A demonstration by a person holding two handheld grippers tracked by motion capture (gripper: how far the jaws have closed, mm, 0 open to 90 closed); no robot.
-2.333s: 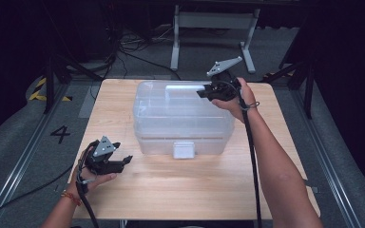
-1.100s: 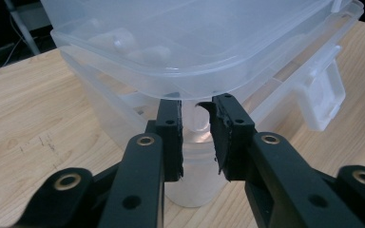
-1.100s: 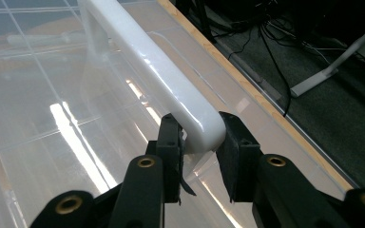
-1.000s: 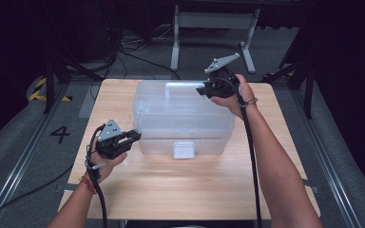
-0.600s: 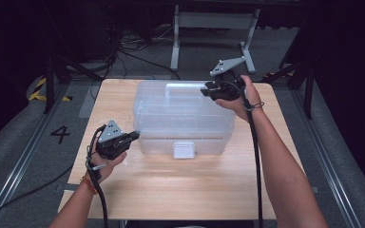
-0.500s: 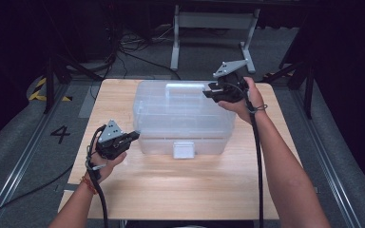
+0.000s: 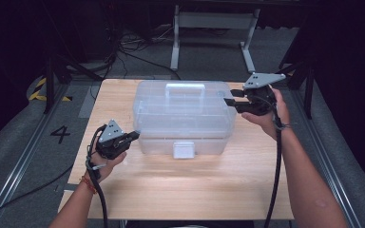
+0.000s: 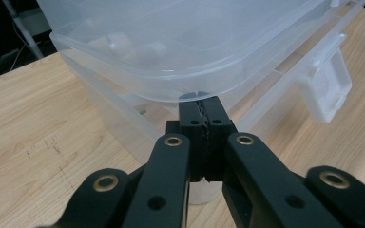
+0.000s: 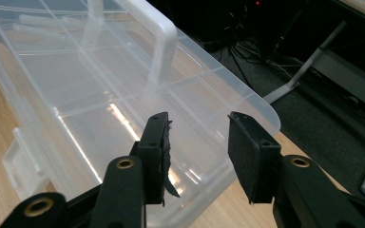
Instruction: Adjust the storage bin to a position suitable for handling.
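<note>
A clear plastic box (image 7: 183, 118) with a white top handle (image 7: 185, 89) and a front latch (image 7: 183, 149) stands mid-table. My left gripper (image 7: 134, 135) sits at the box's front left corner. In the left gripper view the left gripper (image 8: 202, 102) is shut with nothing between its jaws, its tips just under the lid's rim (image 8: 171, 90). My right gripper (image 7: 230, 100) hovers just off the box's right end. Its jaws have just been opening and the right gripper (image 9: 197, 123) holds nothing, with the lid (image 9: 100, 85) and handle (image 9: 157, 42) beyond it.
The wooden table (image 7: 195, 190) has bare room in front of the box and at both sides. Small white pieces (image 8: 133, 47) lie inside the box. A metal stand (image 7: 214, 28) and cables lie on the floor behind the table.
My right gripper has drawn back from the lid's back right to beyond the box's right end, its jaws spreading. My left gripper moved up to the box's corner and shut.
</note>
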